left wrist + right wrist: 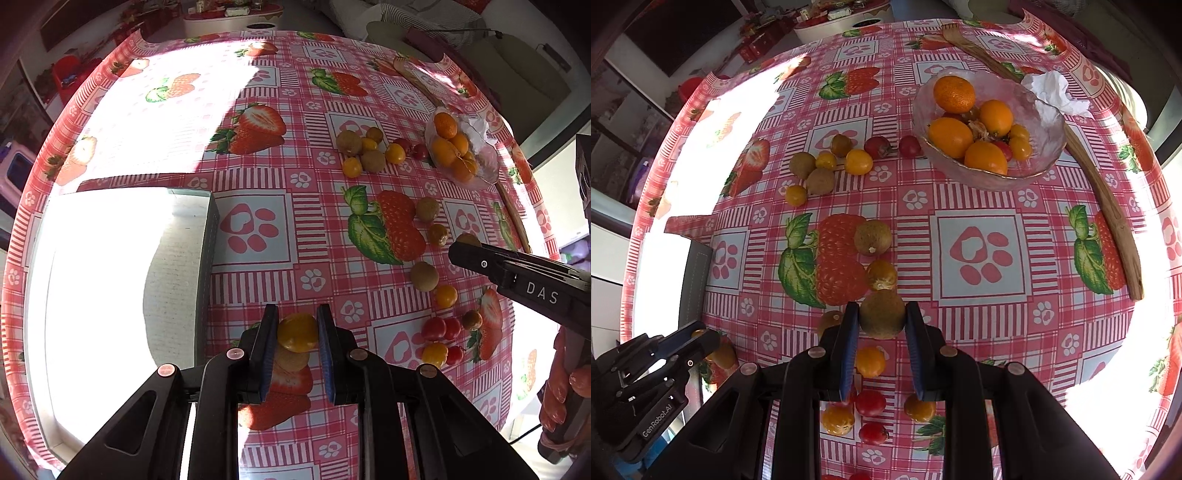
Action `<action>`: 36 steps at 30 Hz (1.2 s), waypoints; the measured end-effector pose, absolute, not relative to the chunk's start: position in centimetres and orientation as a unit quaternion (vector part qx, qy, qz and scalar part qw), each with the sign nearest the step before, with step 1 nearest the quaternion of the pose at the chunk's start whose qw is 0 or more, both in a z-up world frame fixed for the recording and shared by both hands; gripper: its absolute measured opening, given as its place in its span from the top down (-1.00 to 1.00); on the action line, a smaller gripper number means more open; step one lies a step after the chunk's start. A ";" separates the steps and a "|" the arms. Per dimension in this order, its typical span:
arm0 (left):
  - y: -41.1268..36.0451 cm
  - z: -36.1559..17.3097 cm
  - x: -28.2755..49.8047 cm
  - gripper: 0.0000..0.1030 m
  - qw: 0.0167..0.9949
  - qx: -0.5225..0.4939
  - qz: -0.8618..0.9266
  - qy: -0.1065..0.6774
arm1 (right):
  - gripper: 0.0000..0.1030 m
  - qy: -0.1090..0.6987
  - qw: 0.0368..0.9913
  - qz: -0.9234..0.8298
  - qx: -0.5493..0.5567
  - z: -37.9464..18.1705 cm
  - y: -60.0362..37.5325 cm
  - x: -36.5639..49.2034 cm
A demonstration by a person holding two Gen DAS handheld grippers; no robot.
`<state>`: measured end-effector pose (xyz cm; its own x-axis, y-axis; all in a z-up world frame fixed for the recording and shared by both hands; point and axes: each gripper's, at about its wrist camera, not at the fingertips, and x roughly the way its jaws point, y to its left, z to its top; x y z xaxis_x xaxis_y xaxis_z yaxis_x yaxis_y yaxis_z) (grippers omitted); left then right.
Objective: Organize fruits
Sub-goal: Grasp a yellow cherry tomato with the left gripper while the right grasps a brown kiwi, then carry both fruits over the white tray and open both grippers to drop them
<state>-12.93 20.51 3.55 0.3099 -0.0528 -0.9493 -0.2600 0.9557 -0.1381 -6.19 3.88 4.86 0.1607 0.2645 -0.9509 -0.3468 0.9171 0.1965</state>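
A small round yellow-orange fruit (297, 332) is clamped between the blue pads of the left hand-held gripper (297, 334), just beside a sunlit white rectangular mat (110, 258) near the tabletop's (979, 206) left edge. A round brown rough-skinned fruit (882, 314) is clamped in the right hand-held gripper (882, 319). A clear glass bowl (1045, 147) filled with orange citrus is seen toward the far right corner, with a crumpled white tissue (1056, 94) and a long wooden fork (1108, 206) beside it. Loose red, yellow and brown fruits are scattered across the strawberry-patterned cloth.
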 end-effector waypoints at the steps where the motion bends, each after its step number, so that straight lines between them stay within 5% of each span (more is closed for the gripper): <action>1: 20.9 3.8 -13.3 0.56 0.799 -0.135 0.069 0.582 | 0.47 0.615 0.760 0.207 -0.036 5.0 4.6 -6.4; 19: 35.0 1.7 -19.9 0.56 0.773 -0.161 0.214 0.575 | 0.47 0.617 0.710 0.332 -0.068 5.1 22.1 -10.6; 34: 36.3 -0.6 -20.3 0.55 0.771 -0.133 0.230 0.579 | 0.46 0.639 0.681 0.334 -0.126 0.6 29.2 -10.9; 36: 36.1 -0.5 -20.3 0.33 0.770 -0.126 0.232 0.581 | 0.46 0.635 0.684 0.334 -0.134 0.6 29.4 -11.1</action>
<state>-20.33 36.08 -0.51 0.2178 0.2116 -0.9528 -0.5038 0.8605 0.0759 -11.09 29.37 0.63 -0.0288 0.2861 -0.9578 -0.6272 0.7409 0.2402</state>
